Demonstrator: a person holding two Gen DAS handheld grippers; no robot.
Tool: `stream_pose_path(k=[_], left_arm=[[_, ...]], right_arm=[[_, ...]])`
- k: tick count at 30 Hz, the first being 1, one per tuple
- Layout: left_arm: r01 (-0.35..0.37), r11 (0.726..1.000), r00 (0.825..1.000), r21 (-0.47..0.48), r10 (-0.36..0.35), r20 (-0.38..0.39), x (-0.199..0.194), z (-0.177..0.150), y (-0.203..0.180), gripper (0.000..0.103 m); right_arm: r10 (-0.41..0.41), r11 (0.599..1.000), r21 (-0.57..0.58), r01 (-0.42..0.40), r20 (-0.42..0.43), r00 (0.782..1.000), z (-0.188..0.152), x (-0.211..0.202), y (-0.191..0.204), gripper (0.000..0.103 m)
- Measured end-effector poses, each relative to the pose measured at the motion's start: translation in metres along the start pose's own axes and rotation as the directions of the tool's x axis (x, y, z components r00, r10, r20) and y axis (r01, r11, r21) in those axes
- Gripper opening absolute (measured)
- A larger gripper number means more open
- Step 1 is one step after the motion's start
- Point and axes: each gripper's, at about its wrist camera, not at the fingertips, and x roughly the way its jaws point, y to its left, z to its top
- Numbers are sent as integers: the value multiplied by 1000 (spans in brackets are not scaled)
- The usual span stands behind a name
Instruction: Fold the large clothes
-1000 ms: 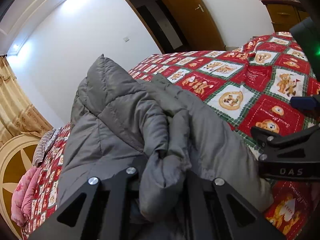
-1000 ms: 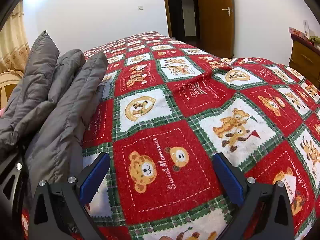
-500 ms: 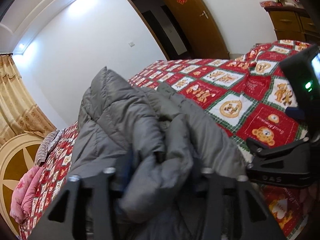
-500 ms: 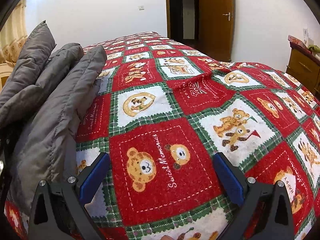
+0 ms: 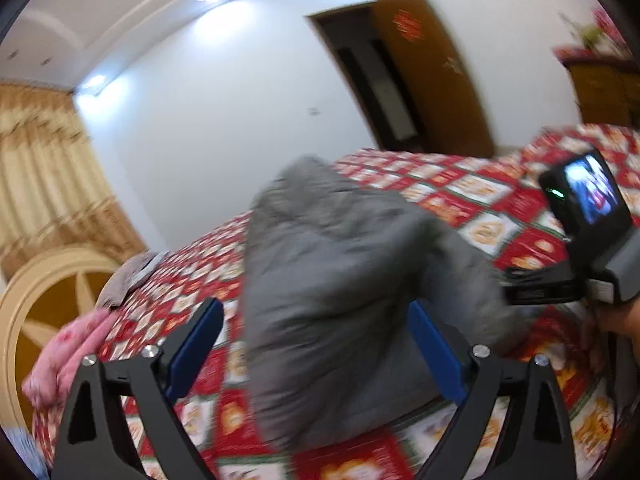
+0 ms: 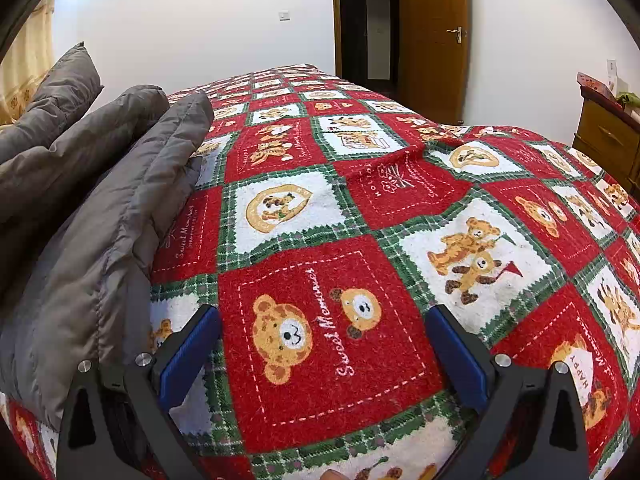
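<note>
Gray padded jacket (image 5: 344, 280) lies bundled in thick folds on the patterned bedspread (image 6: 360, 216); I judge folding largely complete. My left gripper (image 5: 316, 344) and right gripper (image 6: 324, 352) both stand spread wide, holding nothing.

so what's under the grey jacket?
The grey jacket lies on the red bear-print blanket, which shows all around it. Whatever sits directly beneath the jacket is covered.
</note>
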Motion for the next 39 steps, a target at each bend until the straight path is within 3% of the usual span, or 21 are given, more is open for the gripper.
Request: stream_pose_path(k=[3, 5, 9, 12, 17, 22, 27, 28, 31, 32, 35, 39], left_arm=[[-141, 982, 990, -126, 140, -18, 14, -5, 51, 103], [-238, 953, 970, -186, 224, -95, 39, -6, 83, 103], [-337, 911, 936, -236, 298, -187, 90, -5, 117, 103], [-320, 920, 937, -227, 271, -222, 129, 4, 118, 103], [-274, 946, 943, -173, 230, -240, 178, 23, 87, 103], [-236, 963, 946, -127, 198, -258, 194, 36, 60, 103], [-203, 977, 949, -61, 181, -257, 192, 40, 37, 103], [-194, 979, 949, -53, 174, -263, 193, 41, 36, 103], [-144, 984, 948, -105, 107, -301, 194, 47, 48, 103], [-125, 982, 946, -141, 75, -314, 195, 51, 55, 103], [-97, 972, 941, -215, 19, -337, 203, 61, 71, 103], [-118, 965, 929, -233, 25, -369, 227, 65, 76, 103]], right_arm=[[-2, 1000, -1, 2, -1, 1000, 0, 0, 1, 102], [0, 1000, -1, 0, -3, 1000, 0, 1, 0, 102], [-1, 1000, -4, 1, -11, 1000, 1, 1, 1, 102], [21, 1000, 15, -21, -20, 1000, 7, -1, -3, 102], [52, 998, 44, -53, 25, 998, 37, -15, -7, 102], [132, 990, 40, -136, 81, 988, 88, -34, 8, 102], [218, 976, -21, -217, 111, 970, 140, -47, 59, 101], [217, 976, -41, -214, 113, 970, 148, -47, 71, 97], [246, 969, -43, -243, 65, 967, 162, -38, 97, 69], [259, 966, -40, -257, 49, 965, 165, -35, 105, 66], [249, 967, -60, -247, 26, 968, 170, -26, 127, 66], [185, 978, -96, -188, -40, 982, 163, -9, 140, 66]])
